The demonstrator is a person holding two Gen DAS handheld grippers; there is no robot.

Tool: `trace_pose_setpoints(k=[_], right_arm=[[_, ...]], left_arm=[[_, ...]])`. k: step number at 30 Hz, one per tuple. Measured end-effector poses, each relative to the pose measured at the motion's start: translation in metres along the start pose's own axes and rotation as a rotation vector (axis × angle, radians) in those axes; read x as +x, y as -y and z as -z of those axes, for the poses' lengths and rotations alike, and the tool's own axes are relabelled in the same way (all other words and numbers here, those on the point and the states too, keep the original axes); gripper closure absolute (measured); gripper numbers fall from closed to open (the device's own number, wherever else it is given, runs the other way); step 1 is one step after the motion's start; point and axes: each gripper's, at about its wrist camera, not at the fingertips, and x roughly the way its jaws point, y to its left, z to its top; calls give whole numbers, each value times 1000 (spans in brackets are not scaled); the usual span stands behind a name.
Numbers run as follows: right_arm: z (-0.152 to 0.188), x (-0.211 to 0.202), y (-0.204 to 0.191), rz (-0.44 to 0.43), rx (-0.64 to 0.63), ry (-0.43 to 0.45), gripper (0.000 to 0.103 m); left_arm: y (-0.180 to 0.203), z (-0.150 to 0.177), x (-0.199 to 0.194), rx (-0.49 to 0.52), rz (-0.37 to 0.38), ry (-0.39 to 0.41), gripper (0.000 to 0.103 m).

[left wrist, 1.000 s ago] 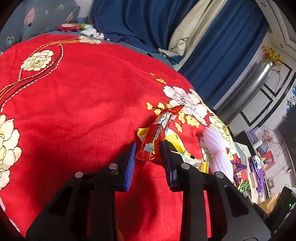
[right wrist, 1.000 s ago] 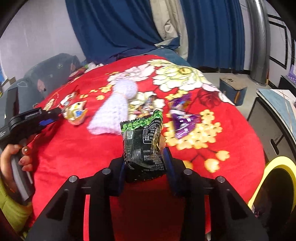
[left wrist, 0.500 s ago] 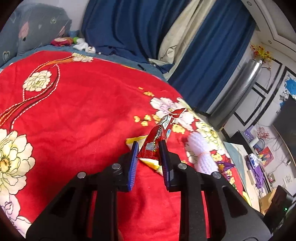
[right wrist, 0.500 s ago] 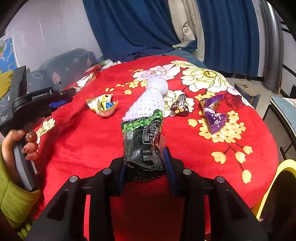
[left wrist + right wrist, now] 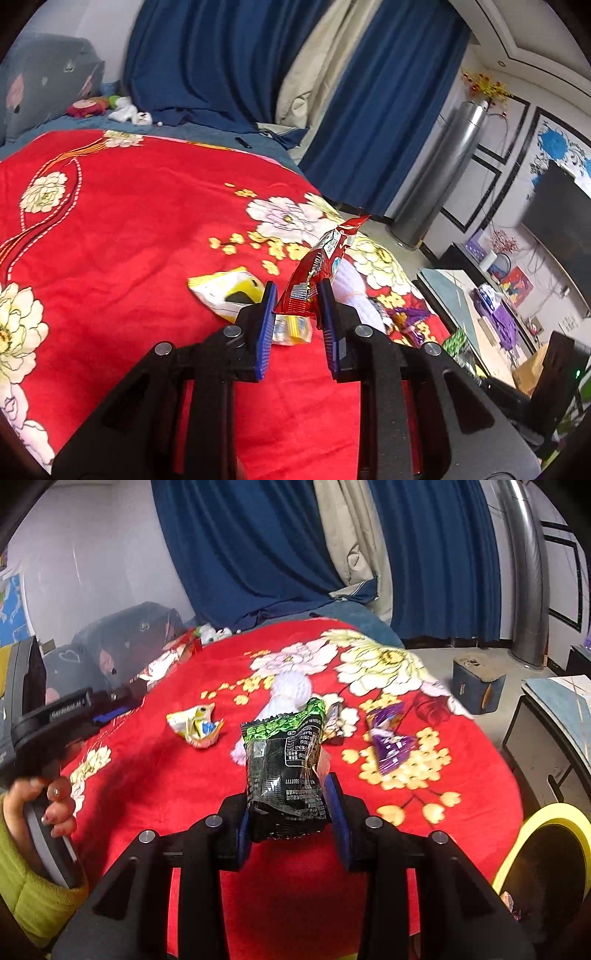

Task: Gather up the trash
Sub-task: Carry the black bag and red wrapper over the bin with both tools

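My left gripper is shut on a red snack wrapper, held upright above the red flowered blanket. A yellow and white wrapper lies on the blanket just beyond its fingers. My right gripper is shut on a black and green snack bag that stands up between its blue pads. In the right wrist view the yellow wrapper, a purple wrapper and a small dark wrapper lie on the blanket. The left gripper shows at the left edge there, in a hand with a green sleeve.
A white knitted thing lies mid-blanket. A yellow-rimmed bin stands low at the right of the bed. Blue curtains hang behind, a grey pillow sits at the bed's far left, and a blue box rests on the floor.
Both grippers have risen from the blanket with their wrappers still held. The left one closed a little tighter on the red wrapper and swung so more of the room at right shows.
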Motion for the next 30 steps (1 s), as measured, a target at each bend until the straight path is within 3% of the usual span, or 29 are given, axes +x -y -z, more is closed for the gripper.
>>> trace_pose_setpoints(k=[17, 30], right_arm=[[-5, -50, 46, 75, 88, 98, 69], [8, -85, 88, 159, 168, 147, 69]], left_arm=[[61, 21, -5, 152, 95, -15, 86], [114, 56, 1, 268, 191, -84, 86]])
